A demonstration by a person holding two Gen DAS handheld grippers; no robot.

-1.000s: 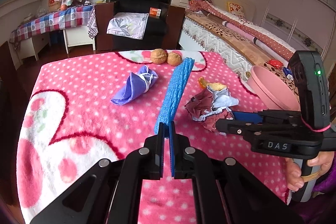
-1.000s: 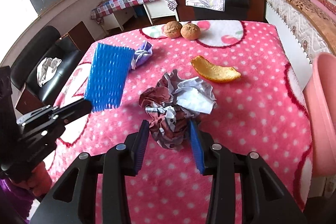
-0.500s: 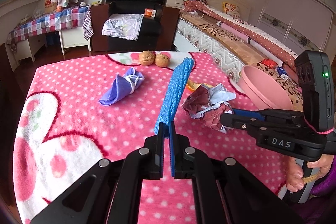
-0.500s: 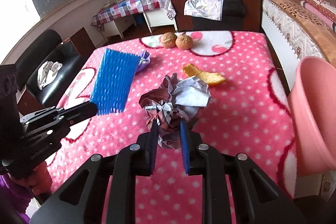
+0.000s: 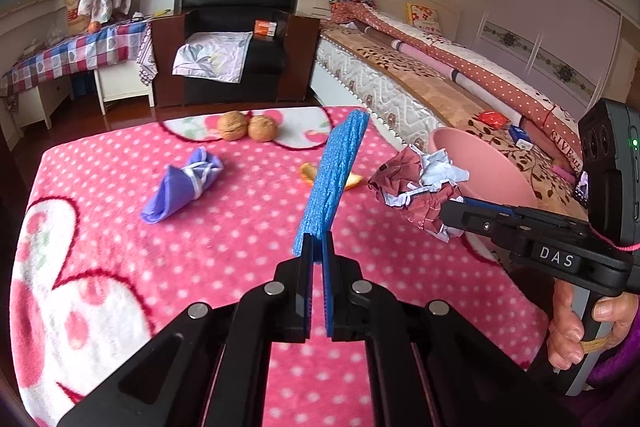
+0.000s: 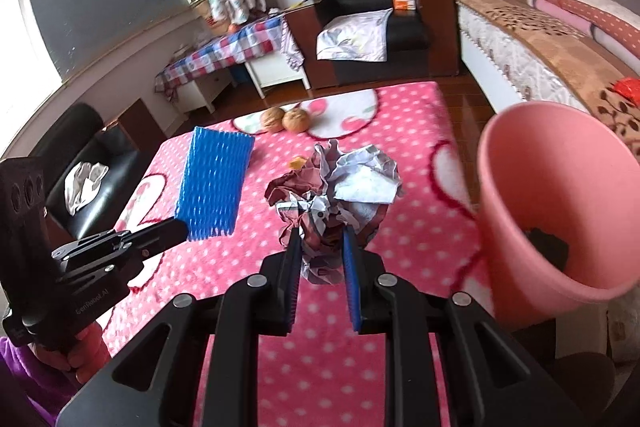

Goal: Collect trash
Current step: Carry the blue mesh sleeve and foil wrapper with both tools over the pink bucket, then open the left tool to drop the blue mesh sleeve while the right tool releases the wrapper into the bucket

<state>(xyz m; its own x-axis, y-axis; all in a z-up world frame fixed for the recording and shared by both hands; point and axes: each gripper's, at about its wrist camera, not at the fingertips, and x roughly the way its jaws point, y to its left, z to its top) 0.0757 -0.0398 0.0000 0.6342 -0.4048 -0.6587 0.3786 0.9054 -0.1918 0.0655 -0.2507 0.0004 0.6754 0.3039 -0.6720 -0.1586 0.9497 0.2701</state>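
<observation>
My left gripper [image 5: 317, 247] is shut on a blue foam net sleeve [image 5: 334, 173] and holds it above the pink dotted table [image 5: 224, 239]; the sleeve also shows in the right wrist view [image 6: 214, 183]. My right gripper [image 6: 321, 241] is shut on a crumpled red and white paper ball [image 6: 336, 187], lifted off the table and close to the pink bin [image 6: 560, 219] at the right. The ball [image 5: 416, 187] and the bin [image 5: 480, 163] also show in the left wrist view.
On the table lie a purple bundle [image 5: 182, 185], two walnuts [image 5: 246, 126] and an orange peel [image 5: 310, 173], partly hidden by the sleeve. Something dark [image 6: 548, 245] lies inside the bin. A bed [image 5: 440, 75] runs along the right; a black armchair [image 5: 236, 39] stands behind the table.
My right gripper closed on the paper ball, lifted it off the table and carried it right toward the pink bin. My left gripper kept hold of the blue sleeve and rose a little.
</observation>
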